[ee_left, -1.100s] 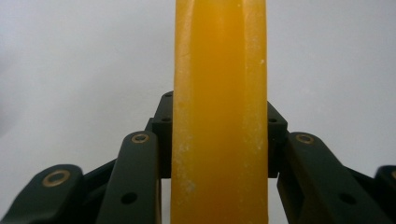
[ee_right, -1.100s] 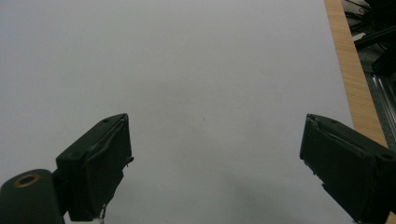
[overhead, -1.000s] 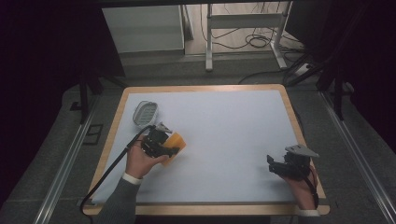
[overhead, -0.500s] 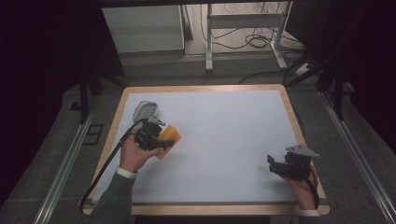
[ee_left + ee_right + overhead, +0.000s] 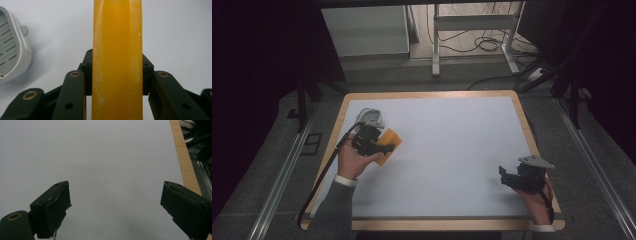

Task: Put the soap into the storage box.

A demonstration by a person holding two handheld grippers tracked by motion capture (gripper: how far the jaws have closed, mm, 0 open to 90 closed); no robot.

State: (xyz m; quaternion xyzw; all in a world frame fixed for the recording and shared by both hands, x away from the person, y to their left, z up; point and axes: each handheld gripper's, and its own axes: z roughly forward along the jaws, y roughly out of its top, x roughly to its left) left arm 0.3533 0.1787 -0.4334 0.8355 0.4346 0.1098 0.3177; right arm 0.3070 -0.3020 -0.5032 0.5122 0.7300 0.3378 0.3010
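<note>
My left gripper (image 5: 383, 148) is shut on an orange soap-like bar (image 5: 390, 141) near the table's left edge. In the left gripper view the orange bar (image 5: 117, 62) stands upright between the black jaws, pressed from both sides. A white slotted dish (image 5: 11, 50) lies just to its left on the table. From above, the dish (image 5: 371, 117) sits right behind the left hand. My right gripper (image 5: 507, 176) rests low at the front right. Its jaws stand wide apart in the right gripper view (image 5: 115, 205), with nothing between them.
The white table top has a wooden rim (image 5: 432, 94), which also runs along the right of the right gripper view (image 5: 183, 155). A black cable (image 5: 319, 180) trails from the left gripper over the front left edge. Beyond the table stand a metal frame (image 5: 472, 25) and floor cables.
The left hand has carried the orange bar back and to the left, ending close beside the white dish. The right hand has stayed where it was.
</note>
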